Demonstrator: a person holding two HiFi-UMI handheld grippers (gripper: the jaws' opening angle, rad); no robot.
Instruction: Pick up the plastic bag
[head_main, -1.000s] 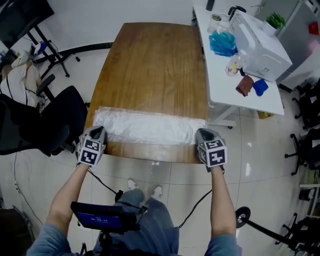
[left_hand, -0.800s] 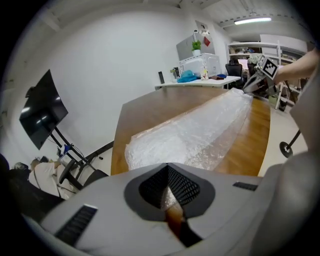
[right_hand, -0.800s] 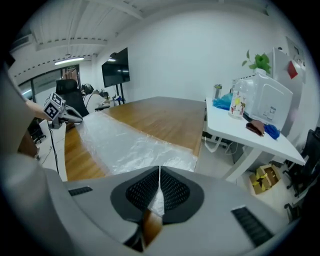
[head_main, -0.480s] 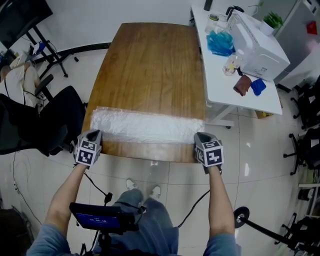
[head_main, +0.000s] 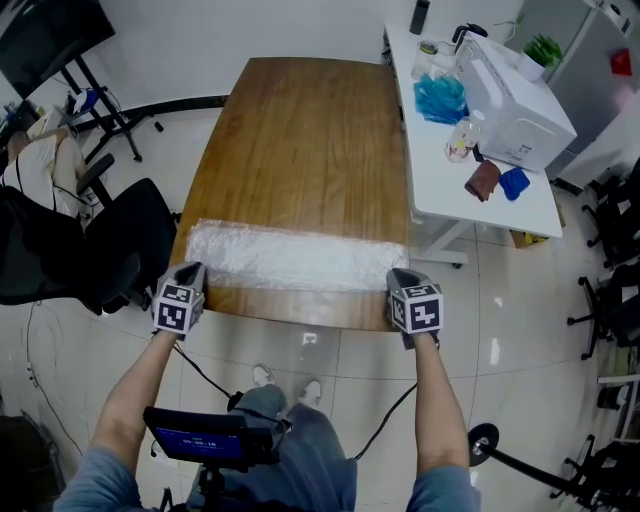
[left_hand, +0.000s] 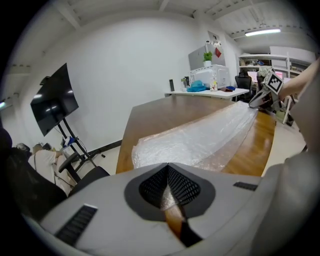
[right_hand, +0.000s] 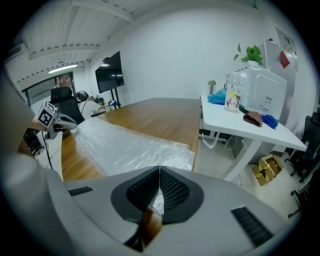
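We see the plastic bag (head_main: 295, 260) spread as a long, crinkled, clear strip across the near end of the wooden table (head_main: 300, 130). It runs from the table's left edge to its right edge, with a narrow band of bare wood showing between it and the near rim. Our left gripper (head_main: 190, 272) sits at the bag's near left corner and our right gripper (head_main: 400, 277) at its near right corner, both angled down toward the tabletop. In the left gripper view the two meshed pads are pressed together with a sliver of the film pinched between them. In the right gripper view the pads meet the same way, closed on a fold of the bag's edge. From either gripper view we look along the bag's length to the opposite gripper with its marker cube at the far end. We cannot tell whether the pinched corners are raised off the wood.

Just to the right of the wooden table stands a white side table (head_main: 440, 190), carrying a white appliance (head_main: 515, 95), a crumpled blue bag (head_main: 440, 95) and a small plant (head_main: 545, 45). A black office chair (head_main: 120, 235) stands on the pale tiled floor near the table's left edge
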